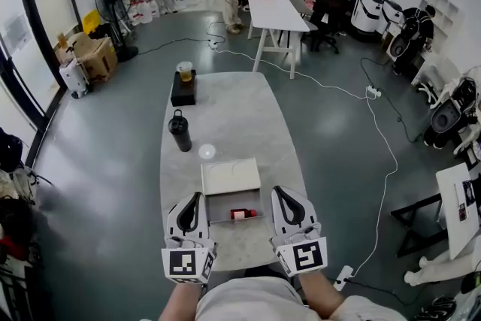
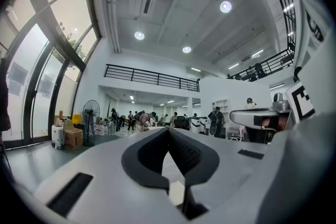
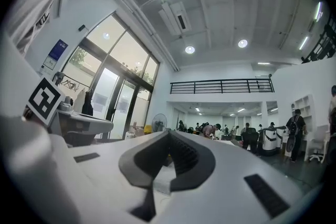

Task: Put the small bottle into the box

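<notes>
I hold my left tool [image 1: 198, 197] and my right tool [image 1: 277, 191] at the near end of the marbled worktop [image 1: 248, 120], one on each side of the white box [image 1: 229, 177], both pointing away from me. In each gripper view the jaws are pressed together at their tips, left tool [image 2: 168, 131] and right tool [image 3: 169, 134] alike, with nothing pinched between them. The box stands open with its lid tipped back, and a small red thing with a pale label, as far as I can tell the small bottle [image 1: 242, 213], lies inside it. Farther along the worktop stand a black flask [image 1: 179, 131], a small white disc [image 1: 207, 151] and a cup [image 1: 185, 71] on a black block [image 1: 183, 90]
</notes>
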`<move>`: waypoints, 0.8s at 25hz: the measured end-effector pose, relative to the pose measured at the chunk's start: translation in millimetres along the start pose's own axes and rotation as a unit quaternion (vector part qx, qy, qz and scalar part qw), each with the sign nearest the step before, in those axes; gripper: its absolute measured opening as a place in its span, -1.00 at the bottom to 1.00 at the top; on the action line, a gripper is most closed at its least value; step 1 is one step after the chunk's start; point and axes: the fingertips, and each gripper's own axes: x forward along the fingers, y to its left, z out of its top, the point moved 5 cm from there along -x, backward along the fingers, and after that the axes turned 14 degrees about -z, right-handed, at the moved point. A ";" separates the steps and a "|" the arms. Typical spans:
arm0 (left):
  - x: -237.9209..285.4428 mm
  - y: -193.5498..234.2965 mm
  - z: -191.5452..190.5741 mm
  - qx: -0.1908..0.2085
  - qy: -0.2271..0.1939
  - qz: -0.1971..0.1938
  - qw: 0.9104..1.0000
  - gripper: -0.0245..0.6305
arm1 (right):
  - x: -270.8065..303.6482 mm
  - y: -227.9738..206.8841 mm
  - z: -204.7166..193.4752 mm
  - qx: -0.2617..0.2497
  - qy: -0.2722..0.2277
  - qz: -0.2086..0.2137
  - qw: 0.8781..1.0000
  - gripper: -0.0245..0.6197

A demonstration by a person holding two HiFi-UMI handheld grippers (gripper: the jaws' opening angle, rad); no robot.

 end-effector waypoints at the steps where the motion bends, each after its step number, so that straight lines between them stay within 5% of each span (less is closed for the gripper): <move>1: 0.0 0.0 -0.9 -0.001 0.001 0.000 1.000 -0.85 | 0.6 0.1 1.0 -0.004 -0.007 0.000 1.000 -0.85; 20: 9.4 -19.1 -4.5 -0.002 0.007 -0.014 1.000 -0.85 | -4.3 -13.4 -6.0 -0.017 -0.001 -0.004 1.000 -0.85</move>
